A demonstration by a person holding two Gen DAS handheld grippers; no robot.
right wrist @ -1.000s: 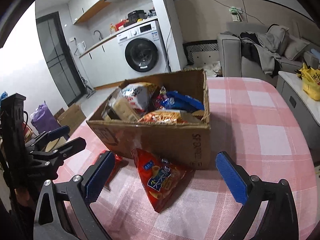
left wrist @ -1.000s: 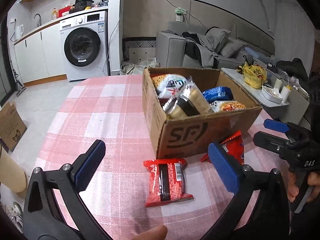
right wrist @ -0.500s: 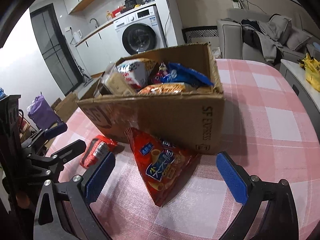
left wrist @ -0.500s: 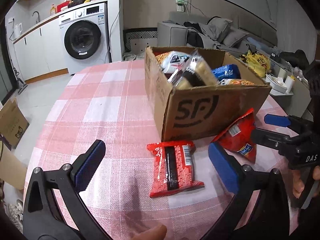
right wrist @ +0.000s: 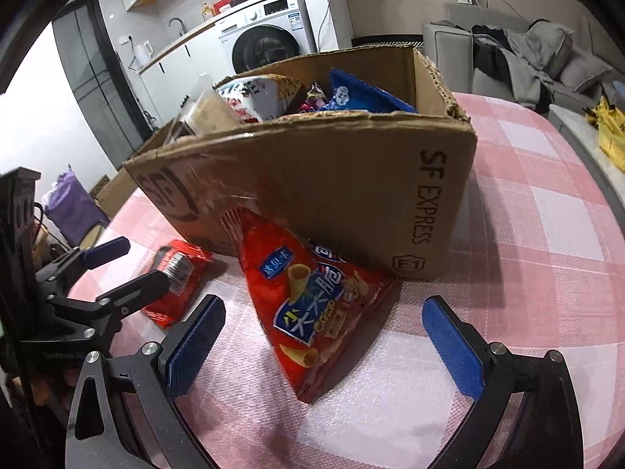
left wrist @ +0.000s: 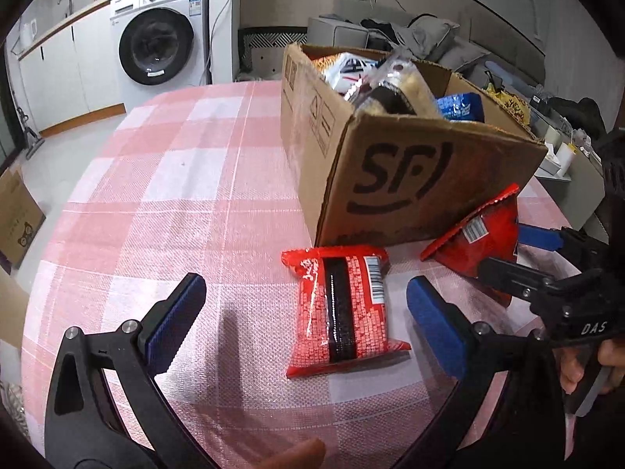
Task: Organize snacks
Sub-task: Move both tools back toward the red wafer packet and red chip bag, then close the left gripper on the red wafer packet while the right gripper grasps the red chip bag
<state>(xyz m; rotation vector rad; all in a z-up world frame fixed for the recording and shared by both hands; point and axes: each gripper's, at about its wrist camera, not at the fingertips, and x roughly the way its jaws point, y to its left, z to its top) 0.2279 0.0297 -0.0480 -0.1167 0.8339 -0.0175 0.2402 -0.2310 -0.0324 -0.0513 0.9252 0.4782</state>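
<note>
Left gripper [left wrist: 302, 314]: released, now lower, flat red packet [left wrist: 343, 305] larger at frame centre.
Right gripper [right wrist: 324, 336]: released, closer; cone-snack bag [right wrist: 312, 305] fills lower centre.
</note>
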